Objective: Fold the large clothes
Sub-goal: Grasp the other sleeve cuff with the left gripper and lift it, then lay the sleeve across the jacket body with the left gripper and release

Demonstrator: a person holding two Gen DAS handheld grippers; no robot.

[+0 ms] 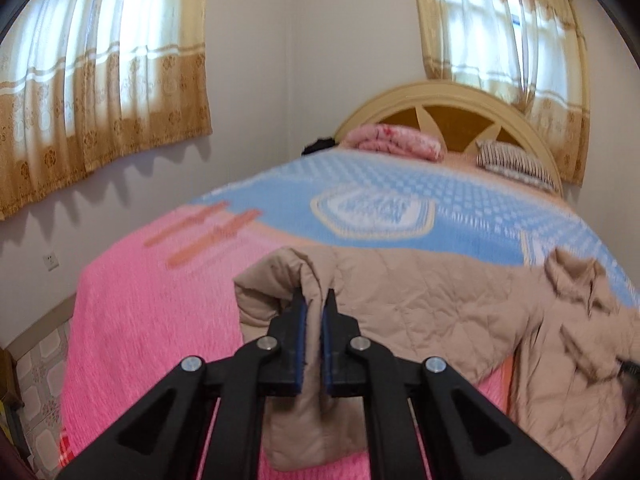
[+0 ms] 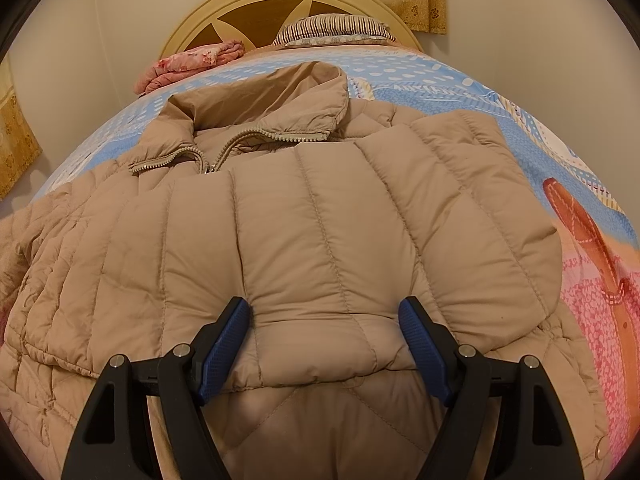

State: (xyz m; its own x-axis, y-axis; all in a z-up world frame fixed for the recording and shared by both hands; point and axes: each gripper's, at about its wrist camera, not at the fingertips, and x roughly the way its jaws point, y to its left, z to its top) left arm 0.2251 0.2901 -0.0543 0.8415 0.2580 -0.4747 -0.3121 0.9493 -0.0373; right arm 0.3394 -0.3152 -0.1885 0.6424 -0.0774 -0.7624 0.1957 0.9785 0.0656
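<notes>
Tan quilted puffer jacket (image 2: 320,232) lies spread across the bed, collar end toward the headboard (image 2: 248,4). Fabric is matte beige with stitched channels running lengthwise down the padded panel. The collar (image 2: 280,96) stands up and folds over itself; an open zipper (image 2: 224,148) with pale teeth curves beneath it. One padded section is folded over the body, its rounded hem edge lying nearest the right wrist camera. The lining below that edge shows diamond-pattern stitching.

Left gripper (image 1: 314,308): jaws pressed together, pinching a fold of the jacket's edge (image 1: 308,276). The pinched cloth rises in a peak above the fingertips, and a flap hangs down between the arms of the tool. The rest of the jacket (image 1: 420,300) trails to the right over the bedspread, creased and bunched at the far right.

Right gripper (image 2: 324,312): jaws spread wide, blue pads (image 2: 224,344) set to either side of the folded hem. The left pad touches the padding; the right one is close against it, contact uncertain.

Bedspread (image 1: 152,320): pink near the foot, blue patterned toward the head. A folded pink floral blanket (image 2: 188,64) and a striped pillow (image 2: 336,30) sit by the headboard. Gold-trimmed curtains (image 1: 100,80) cover the windows.
</notes>
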